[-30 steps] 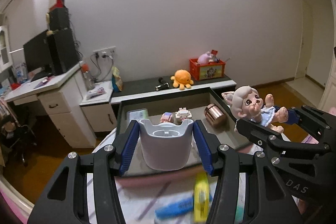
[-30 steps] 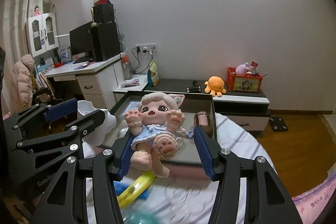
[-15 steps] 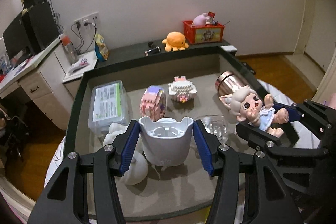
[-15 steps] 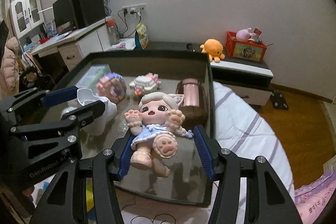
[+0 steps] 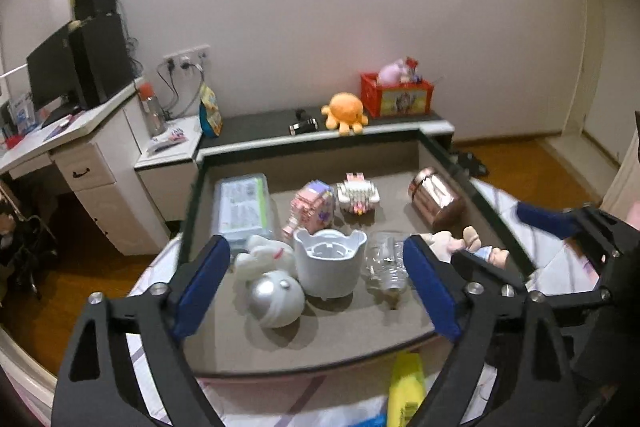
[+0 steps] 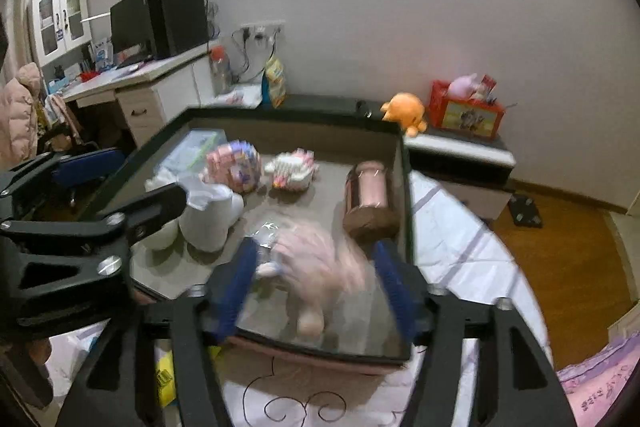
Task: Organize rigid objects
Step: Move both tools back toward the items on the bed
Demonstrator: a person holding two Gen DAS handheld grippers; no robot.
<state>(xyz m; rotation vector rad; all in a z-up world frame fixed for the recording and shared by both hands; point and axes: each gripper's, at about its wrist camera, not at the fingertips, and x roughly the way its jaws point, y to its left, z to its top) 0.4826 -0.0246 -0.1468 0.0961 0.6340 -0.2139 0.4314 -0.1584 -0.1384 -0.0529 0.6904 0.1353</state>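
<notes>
A dark-rimmed tray (image 5: 304, 367) (image 6: 320, 347) holds several objects. My left gripper (image 5: 316, 285) is open; the white bear-eared cup (image 5: 329, 267) (image 6: 210, 219) stands free on the tray between its fingers. My right gripper (image 6: 316, 291) is open. The doll (image 6: 316, 267) (image 5: 464, 247) is a blur between its fingers, dropping onto the tray's front right part. In the tray are also a copper cylinder (image 5: 436, 199) (image 6: 370, 201), a pink block toy (image 5: 312, 207), a white block toy (image 5: 357, 194), a clear box (image 5: 242, 211), a silver-white toy (image 5: 272, 287) and a clear bottle (image 5: 386, 267).
The tray rests on a white bedsheet (image 6: 460, 227). A yellow item (image 5: 406, 387) lies in front of the tray. Behind are a low shelf with an orange plush (image 5: 345, 113) and a red box (image 5: 396, 95), and a white desk (image 5: 80, 147) at left.
Both grippers opened. The left let go of the white cup, which now stands on the tray. The right released the doll, which is falling. Both grippers drew back a little.
</notes>
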